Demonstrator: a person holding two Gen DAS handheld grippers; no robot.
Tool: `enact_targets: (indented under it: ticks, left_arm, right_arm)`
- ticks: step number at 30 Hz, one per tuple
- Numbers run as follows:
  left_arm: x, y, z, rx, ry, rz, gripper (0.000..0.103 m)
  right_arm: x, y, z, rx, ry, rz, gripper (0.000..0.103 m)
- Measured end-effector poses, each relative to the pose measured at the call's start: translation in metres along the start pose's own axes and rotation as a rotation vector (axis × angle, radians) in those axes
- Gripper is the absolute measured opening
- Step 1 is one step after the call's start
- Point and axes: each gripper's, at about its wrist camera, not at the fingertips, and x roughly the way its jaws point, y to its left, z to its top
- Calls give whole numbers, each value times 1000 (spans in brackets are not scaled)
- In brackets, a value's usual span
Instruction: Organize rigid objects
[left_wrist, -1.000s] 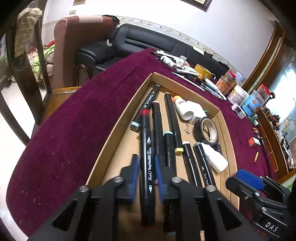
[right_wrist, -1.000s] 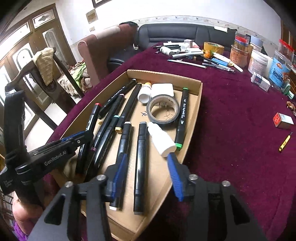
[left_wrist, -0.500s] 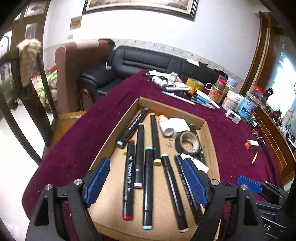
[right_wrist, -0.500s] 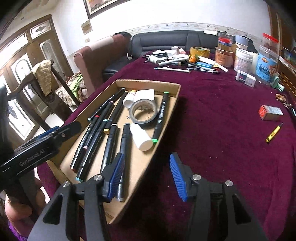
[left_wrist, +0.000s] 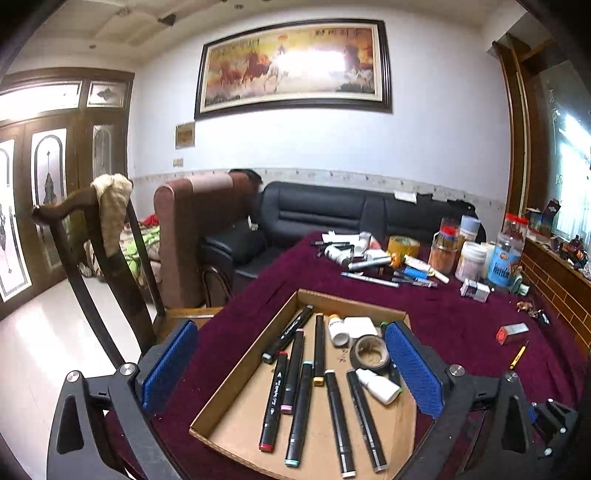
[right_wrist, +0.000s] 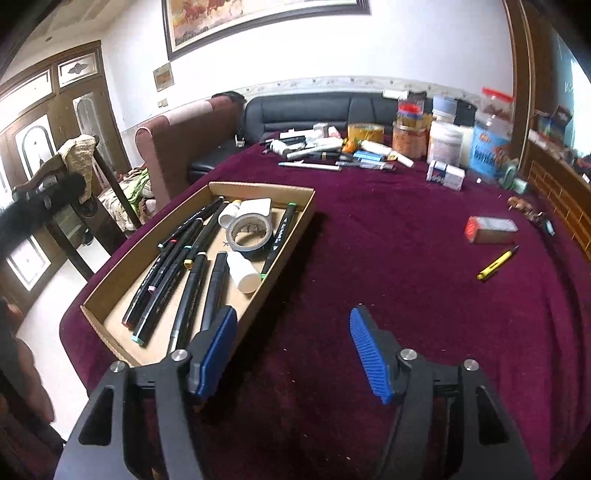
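My left fingers (left_wrist: 291, 373) had let go the red-tipped marker (left_wrist: 272, 400) and risen, spread wide, right fingers (right_wrist: 291, 354) parting, empty, eight markers, two white bottles, one tape roll (left_wrist: 370, 353) in the box (left_wrist: 236, 373).

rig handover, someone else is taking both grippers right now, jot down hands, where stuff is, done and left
Left gripper: open, empty, jaws just opened wide, above the box.
Right gripper: open, empty, jaws just widened, over the cloth beside the box.
In the box: markers in a row, tape roll, two white bottles.
Done: those are boxed.
Left, likely: yellow pen, red-ended small box, pile of pens at the far edge.
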Motion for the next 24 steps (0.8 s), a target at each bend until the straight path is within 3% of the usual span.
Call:
enact_targets:
  ticks: [4, 10, 12, 17, 22, 24]
  left_arm:
    - [-14, -11, 1, 26, -29, 9, 103]
    - [-61, -29, -9, 65, -210, 81, 103]
    - [-70, -35, -11, 71, -237, 104, 103]
    - [-76, -43, -13, 90, -208, 58, 103]
    - [-73, -49, -20, 81, -132, 24, 103]
    - [-69, -51, -24, 82, -93, 10, 103]
  right_arm:
    - [-14, 2, -7, -26, -44, -24, 71]
    - [-29, 2, -15, -46, -98, -44, 74]
    - [-34, 0, -17, -39, -112, -44, 74]
    - [-46, -5, -24, -29, -144, -52, 76]
    - [-62, -3, -36, -72, -218, -94, 86]
    - [-64, -1, -40, -95, -233, -114, 96]
